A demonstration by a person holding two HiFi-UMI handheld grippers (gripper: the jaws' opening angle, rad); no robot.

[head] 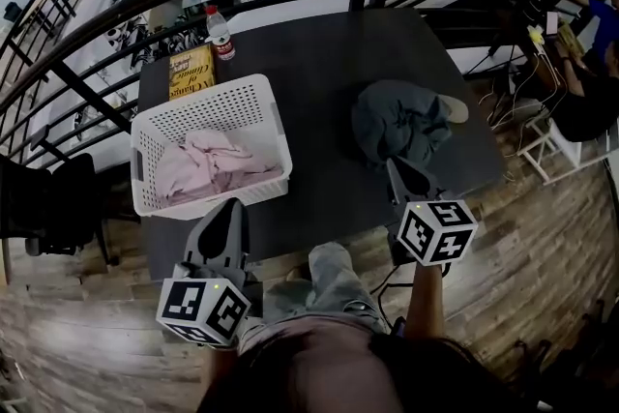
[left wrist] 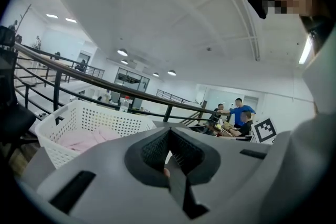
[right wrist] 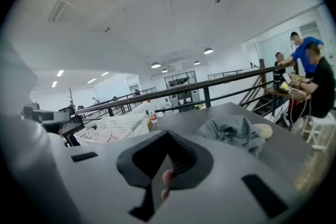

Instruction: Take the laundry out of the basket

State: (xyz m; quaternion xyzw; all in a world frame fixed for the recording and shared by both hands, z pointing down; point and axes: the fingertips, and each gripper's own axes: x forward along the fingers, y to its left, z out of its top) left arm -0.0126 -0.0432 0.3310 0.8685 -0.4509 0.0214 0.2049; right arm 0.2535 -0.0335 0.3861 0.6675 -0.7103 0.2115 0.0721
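- Left tool (head: pixel 229 213): grey, low at the left of the head view, pointing away from the person and slightly downward. In the left gripper view (left wrist: pixel 169 136) the jaws meet in a closed V with nothing between them. A fingertip (left wrist: pixel 166 171) shows through the slot behind them. Its marker cube (head: pixel 203 309) sits at the rear, close to the body.
- Right tool (head: pixel 398 171): low at the right, reaching further forward than the left one and tilted down. In the right gripper view (right wrist: pixel 167 136) the jaws are pressed together and empty.
- Right forearm (head: pixel 424 290): bare, running from the tool's rear back to the body.
- The two tools are well apart, with a knee (head: pixel 329 276) between them.
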